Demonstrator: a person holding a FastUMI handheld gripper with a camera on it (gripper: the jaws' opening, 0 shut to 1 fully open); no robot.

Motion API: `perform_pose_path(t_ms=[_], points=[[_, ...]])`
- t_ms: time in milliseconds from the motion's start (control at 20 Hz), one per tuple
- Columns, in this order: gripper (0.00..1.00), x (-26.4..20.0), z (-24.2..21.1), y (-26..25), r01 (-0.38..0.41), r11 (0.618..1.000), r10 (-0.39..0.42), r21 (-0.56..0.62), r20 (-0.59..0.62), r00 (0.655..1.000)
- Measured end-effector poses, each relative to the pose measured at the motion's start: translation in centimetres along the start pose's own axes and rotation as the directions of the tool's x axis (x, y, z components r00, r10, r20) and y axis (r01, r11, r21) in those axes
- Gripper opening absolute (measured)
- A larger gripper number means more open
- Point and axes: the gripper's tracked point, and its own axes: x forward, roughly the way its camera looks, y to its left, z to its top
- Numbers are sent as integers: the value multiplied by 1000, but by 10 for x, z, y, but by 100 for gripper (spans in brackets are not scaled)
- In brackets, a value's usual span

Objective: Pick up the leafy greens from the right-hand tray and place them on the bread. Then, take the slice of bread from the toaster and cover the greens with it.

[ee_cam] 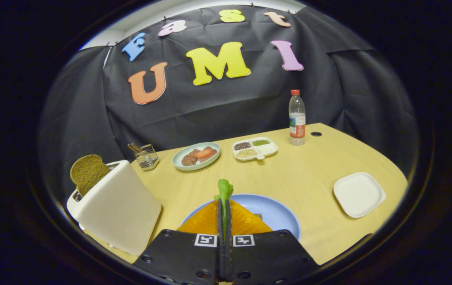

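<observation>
My gripper point(224, 206) is shut on the leafy greens point(224, 189), whose green tip sticks up just past the fingertips. Directly beneath the fingers lies an orange slice point(245, 221) on a light blue plate point(279, 213); the bread under it is mostly hidden. To the left of the fingers stands a white toaster point(117, 206) with a brown slice of bread point(88, 172) poking out of its slot. A white square tray point(358, 194) sits bare on the table to the right of the fingers.
Beyond the blue plate are a pale green dish point(196, 156) with meat and tomato pieces, a white divided tray point(254, 149) of grains, a wire holder point(146, 155) and a water bottle point(297, 118). The wooden table point(309, 170) ends near the booth wall.
</observation>
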Motion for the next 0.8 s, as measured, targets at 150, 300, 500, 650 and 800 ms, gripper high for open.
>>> perform_pose_path(t_ms=[150,300,500,650,800], points=[[5,1,-5,10,-13,1000,13,6,-3,1000],[13,-1,-6,15,-20,1000,20,-10,-1,1000],[37,-14,3,15,-23,999,25,-48,37,999],[65,-38,23,8,11,995,1,-95,127,992],[95,-70,45,4,50,989,-17,-140,228,973]])
